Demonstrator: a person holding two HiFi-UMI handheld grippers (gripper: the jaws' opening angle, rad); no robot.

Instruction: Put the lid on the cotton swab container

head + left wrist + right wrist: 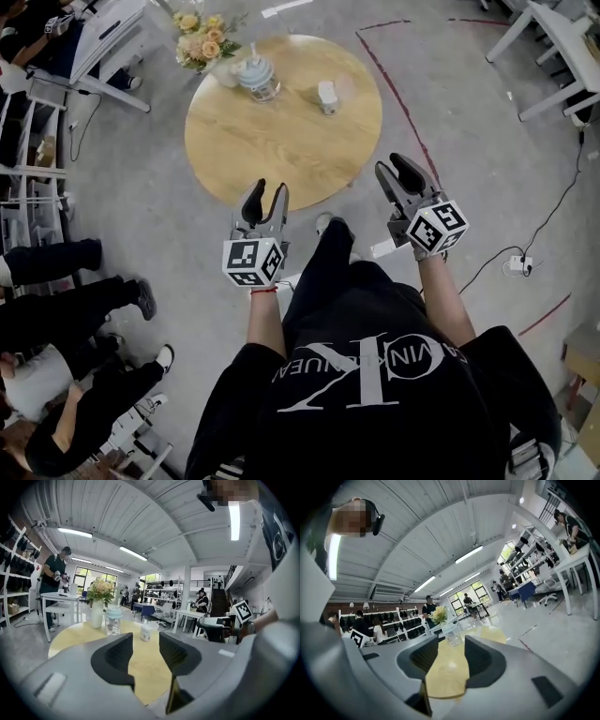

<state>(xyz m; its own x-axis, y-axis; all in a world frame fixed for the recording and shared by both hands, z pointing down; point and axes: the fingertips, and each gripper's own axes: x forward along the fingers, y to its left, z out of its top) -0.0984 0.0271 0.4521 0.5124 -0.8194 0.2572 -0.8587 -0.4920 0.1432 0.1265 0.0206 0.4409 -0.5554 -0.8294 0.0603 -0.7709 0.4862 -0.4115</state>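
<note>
A round wooden table [281, 150] carries a small white container [326, 96] with a faint clear piece just to its right; I cannot tell what that piece is. It is also in the left gripper view, as the white container [146, 631]. Left of it stands a glass jar with a pale blue lid [258, 77], seen as the jar [113, 620] and the jar [451, 634]. My left gripper [265, 192] [146, 644] hangs off the table's near edge, open and empty. My right gripper [398, 169] [451, 653] is beside that edge, also open with nothing in it.
A vase of flowers [202, 42] [97, 611] stands at the table's far left. Seated people's legs [66, 309] and shelves fill the left side. White tables [562, 47] stand far right. A power strip and cable [517, 265] lie on the grey floor, crossed by red tape [398, 98].
</note>
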